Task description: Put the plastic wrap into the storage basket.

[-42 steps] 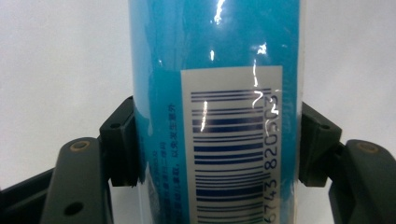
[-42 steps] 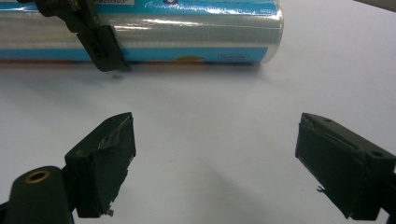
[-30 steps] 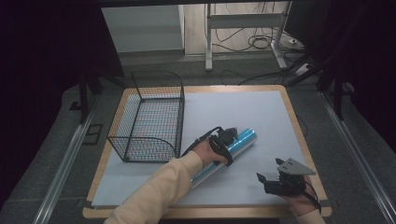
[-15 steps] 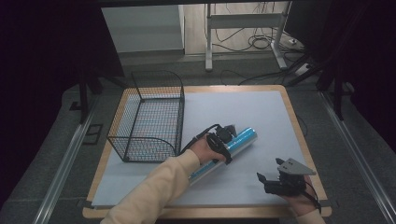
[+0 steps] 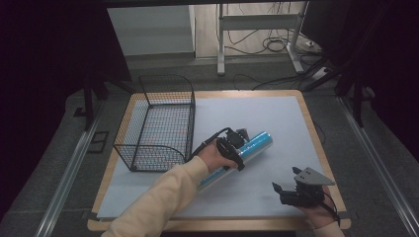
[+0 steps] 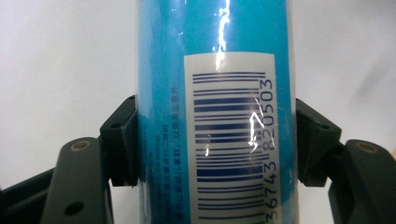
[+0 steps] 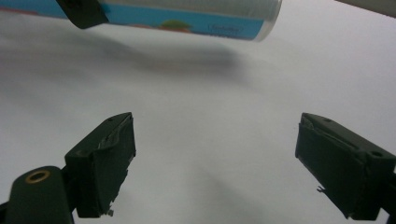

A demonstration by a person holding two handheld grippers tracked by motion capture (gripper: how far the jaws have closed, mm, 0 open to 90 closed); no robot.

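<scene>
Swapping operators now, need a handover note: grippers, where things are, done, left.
Left gripper: shut on the blue tube, jaws clamped on both sides at its barcode; the shadow in the right gripper view suggests it is off the white table.
Right gripper: open, nothing between its jaws, near the table's front right corner.
Wire basket: left of the tube, looks empty.
Done: tube gripped.
Left: likely carry it over and drop it into the basket.
</scene>
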